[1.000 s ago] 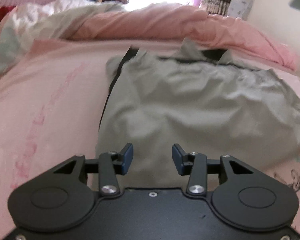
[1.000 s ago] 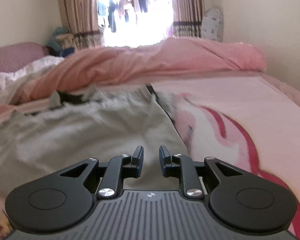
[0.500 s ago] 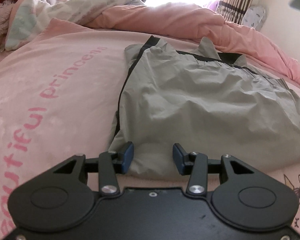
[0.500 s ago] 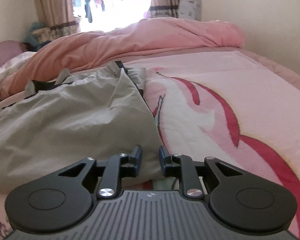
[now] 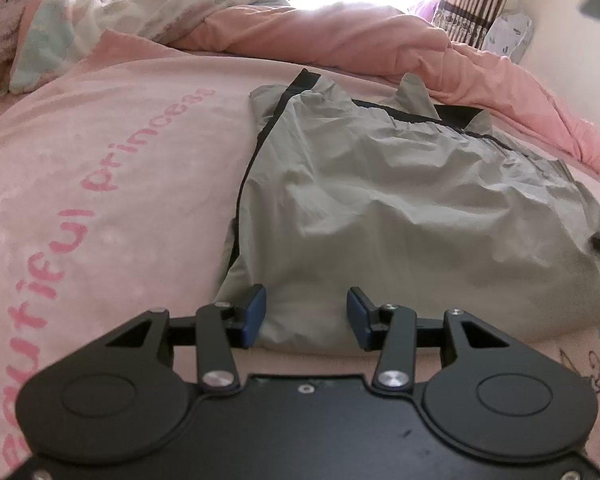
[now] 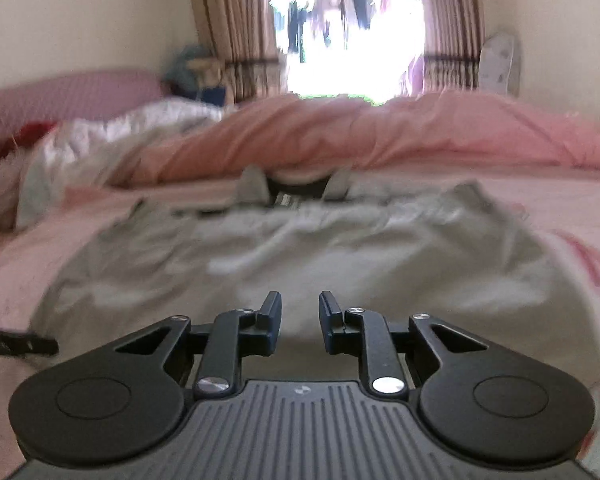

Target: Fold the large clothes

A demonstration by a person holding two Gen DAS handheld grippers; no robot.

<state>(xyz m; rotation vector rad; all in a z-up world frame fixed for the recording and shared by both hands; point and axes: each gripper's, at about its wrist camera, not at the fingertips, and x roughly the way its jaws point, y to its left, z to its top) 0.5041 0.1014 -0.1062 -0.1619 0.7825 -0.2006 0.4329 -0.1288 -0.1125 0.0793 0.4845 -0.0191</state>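
A grey garment (image 5: pixel 380 208) lies spread on a pink bed (image 5: pixel 112 184), its near hem at the six o'clock edge of the cloth. The left gripper (image 5: pixel 306 316) hangs over that hem, fingers apart and empty. The right gripper (image 6: pixel 299 322) also stands parted, holding nothing. Closing too high could pinch only the top layer, so the fold drags unevenly. The right view is blurred; the garment's three o'clock side runs out of the left view.
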